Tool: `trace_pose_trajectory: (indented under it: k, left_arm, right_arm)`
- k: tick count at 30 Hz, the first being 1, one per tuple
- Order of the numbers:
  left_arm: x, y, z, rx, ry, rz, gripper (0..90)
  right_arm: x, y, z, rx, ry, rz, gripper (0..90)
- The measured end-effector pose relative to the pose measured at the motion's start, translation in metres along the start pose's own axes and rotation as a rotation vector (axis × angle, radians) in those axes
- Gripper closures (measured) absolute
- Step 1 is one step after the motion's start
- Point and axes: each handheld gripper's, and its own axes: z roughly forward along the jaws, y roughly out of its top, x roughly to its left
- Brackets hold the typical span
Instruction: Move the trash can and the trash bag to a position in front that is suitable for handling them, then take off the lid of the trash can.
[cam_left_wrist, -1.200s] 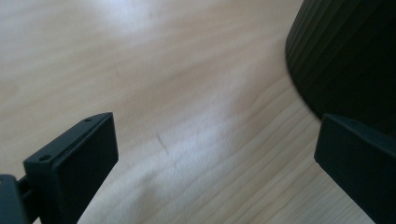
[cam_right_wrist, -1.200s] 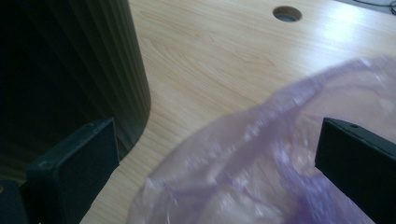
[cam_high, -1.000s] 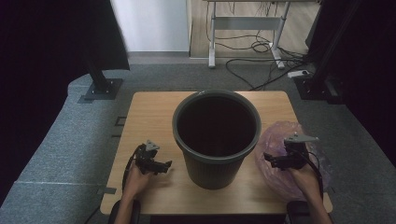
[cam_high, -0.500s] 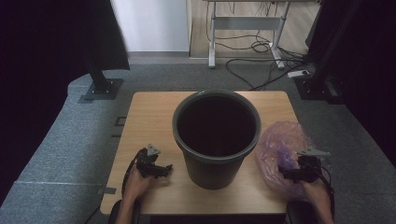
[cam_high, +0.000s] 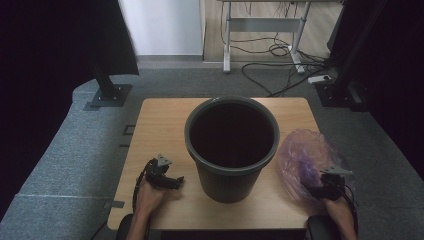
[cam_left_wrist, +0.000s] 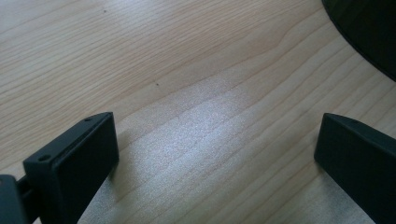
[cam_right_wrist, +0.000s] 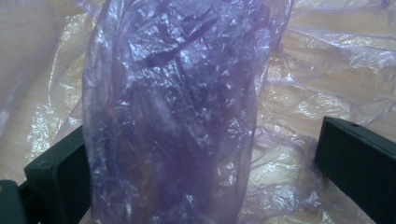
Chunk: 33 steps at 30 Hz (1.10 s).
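Right gripper (cam_right_wrist: 205, 186) spread wide around a bag (cam_right_wrist: 173, 116) fold (nothing clamped), poised to pinch it for lining the bin (cam_high: 231, 145); left gripper (cam_left_wrist: 215, 158) gaping, parked on table (cam_left_wrist: 163, 56).

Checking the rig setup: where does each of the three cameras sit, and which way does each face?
High view: above the person's side, looking forward and down on the table, bin and purple bag; forearms, left gripper and right gripper show.
Left gripper view: on the left gripper, facing bare tabletop beside the bin; its open jaws show.
Right gripper view: on the right gripper, facing the bag between its open jaws.
Shared: the high and left gripper views both show the bin.
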Motion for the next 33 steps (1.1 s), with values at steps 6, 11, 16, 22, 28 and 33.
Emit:
trace_pose_trajectory:
  k: [6, 11, 16, 22, 28, 33]
  left_arm:
    - [0.003, 0.005, -0.001, 0.040, -0.027, -0.010, 0.0]
    - [0.005, 0.010, -0.002, 0.065, -0.064, -0.018, 0.0]
    - [0.006, 0.023, -0.008, 0.078, -0.078, -0.019, 0.0]
    - [0.011, 0.044, -0.022, 0.089, -0.078, -0.026, 0.0]
    - [0.015, 0.063, -0.035, 0.107, -0.103, -0.020, 0.0]
    - [0.019, 0.083, -0.045, 0.150, -0.137, -0.004, 0.0]
  right_arm:
    - [0.001, -0.001, 0.000, -0.013, -0.003, 0.001, 0.0]
    - [0.001, -0.001, 0.001, -0.013, -0.004, 0.002, 0.0]
    - [0.001, -0.001, 0.001, -0.013, -0.003, 0.001, 0.0]
    - [0.001, -0.001, 0.001, -0.014, 0.003, -0.004, 0.0]
    - [0.001, 0.000, 0.001, -0.014, 0.006, -0.008, 0.0]
    - [0.001, 0.000, 0.001, -0.014, 0.009, -0.010, 0.0]
